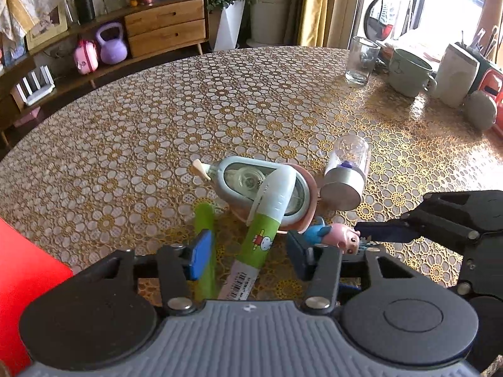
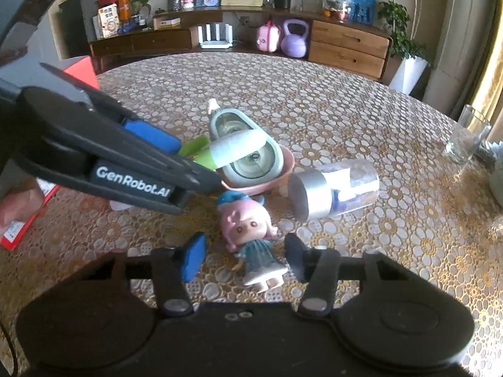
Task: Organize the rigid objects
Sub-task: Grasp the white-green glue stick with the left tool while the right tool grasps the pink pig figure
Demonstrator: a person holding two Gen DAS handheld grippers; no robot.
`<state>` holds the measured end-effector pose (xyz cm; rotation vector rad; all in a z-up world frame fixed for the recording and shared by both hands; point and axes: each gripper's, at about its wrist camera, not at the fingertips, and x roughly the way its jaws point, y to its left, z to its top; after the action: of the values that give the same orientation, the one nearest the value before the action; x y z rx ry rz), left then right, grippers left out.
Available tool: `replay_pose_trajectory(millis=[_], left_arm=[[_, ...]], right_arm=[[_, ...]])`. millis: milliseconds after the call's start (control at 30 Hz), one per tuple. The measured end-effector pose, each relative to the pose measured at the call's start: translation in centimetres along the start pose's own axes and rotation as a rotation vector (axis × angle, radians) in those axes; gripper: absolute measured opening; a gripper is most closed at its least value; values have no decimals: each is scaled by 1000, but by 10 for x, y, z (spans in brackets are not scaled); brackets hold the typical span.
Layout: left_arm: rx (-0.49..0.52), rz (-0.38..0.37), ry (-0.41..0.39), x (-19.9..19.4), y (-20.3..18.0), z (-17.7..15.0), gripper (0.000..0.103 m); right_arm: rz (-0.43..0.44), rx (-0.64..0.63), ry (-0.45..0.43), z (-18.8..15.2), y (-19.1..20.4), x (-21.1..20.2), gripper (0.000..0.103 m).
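Pick-up step in hand. Left gripper point(image 1: 248, 251) straddles the pen point(image 1: 262, 229), jaws apart; right gripper point(image 2: 245, 259) straddles the doll point(image 2: 251, 235) lying on the worktop point(image 2: 345, 110), apart. Next: close squarely, lift.

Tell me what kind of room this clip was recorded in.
Most likely a home living or dining room: a table under a floral lace cloth, a wooden sideboard crowded with ornaments, and a purple kettlebell beside it.

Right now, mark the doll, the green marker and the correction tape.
doll point(image 2: 248, 223), right wrist view, on its face
green marker point(image 1: 261, 235), left wrist view, on its green barrel
correction tape point(image 1: 239, 182), left wrist view, on its clear window
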<state>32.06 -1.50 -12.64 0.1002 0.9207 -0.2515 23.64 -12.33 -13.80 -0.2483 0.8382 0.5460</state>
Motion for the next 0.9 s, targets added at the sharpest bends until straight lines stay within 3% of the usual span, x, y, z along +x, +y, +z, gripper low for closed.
replay_pose_trajectory(millis=[167,233,467,900], left_arm=[[-9,-21,9,4,1,-2,33],[-7,-13,15,6,1,-3,32],[-23,-8,17,6,2,-2,19],[-105,-20,-10,-25,12,-12,17]], right_arm=[[-10,0,-8,-1,1,2,48],[-22,3,-8,-1,2,2,42],[-10,59,-6,-3,-1,-3,38],[-7,84,-63,-4,8,-44,35]])
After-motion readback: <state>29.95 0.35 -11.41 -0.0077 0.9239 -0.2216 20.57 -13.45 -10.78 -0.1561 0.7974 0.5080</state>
